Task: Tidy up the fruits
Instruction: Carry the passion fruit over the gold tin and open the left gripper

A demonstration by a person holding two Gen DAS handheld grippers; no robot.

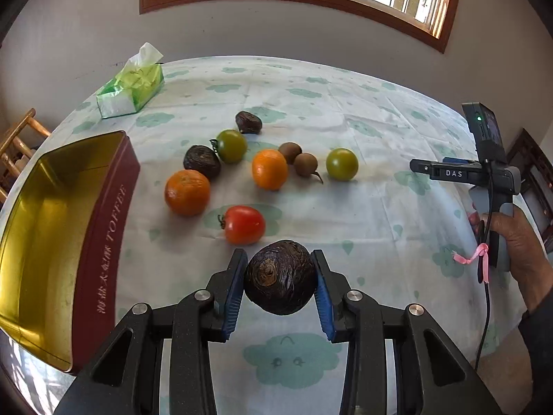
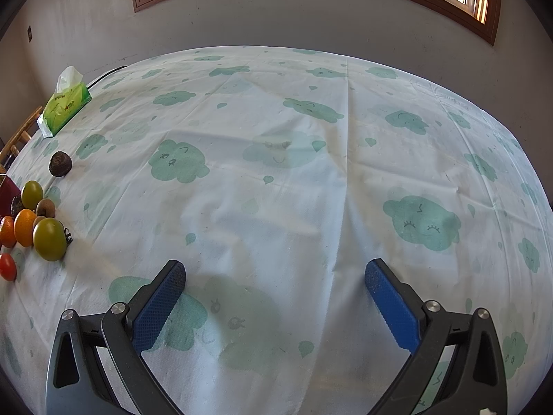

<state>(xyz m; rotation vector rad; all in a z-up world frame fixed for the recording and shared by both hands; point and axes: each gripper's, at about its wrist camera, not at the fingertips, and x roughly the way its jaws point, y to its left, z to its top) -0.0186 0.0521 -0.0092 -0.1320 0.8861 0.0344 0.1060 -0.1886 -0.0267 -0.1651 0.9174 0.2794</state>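
Observation:
My left gripper (image 1: 279, 259) is shut on a dark wrinkled passion fruit (image 1: 280, 276), held just above the tablecloth. Ahead of it lie a red tomato (image 1: 244, 224), two oranges (image 1: 187, 192) (image 1: 269, 168), two green tomatoes (image 1: 231, 145) (image 1: 342, 164), two more dark passion fruits (image 1: 202, 161) (image 1: 248, 122) and two small brown fruits (image 1: 305, 164). An open gold-lined toffee tin (image 1: 107, 238) stands empty at the left. My right gripper (image 2: 275, 276) is open over bare cloth, with the fruit cluster (image 2: 49, 238) far to its left. In the left wrist view the right gripper's body shows side-on at the right edge, held by a hand (image 1: 525, 245).
A green tissue pack (image 1: 133, 86) lies at the back left of the table. A wooden chair (image 1: 17, 145) stands beyond the left edge. The cloud-print tablecloth (image 2: 311, 173) covers the round table, with a wall and window behind.

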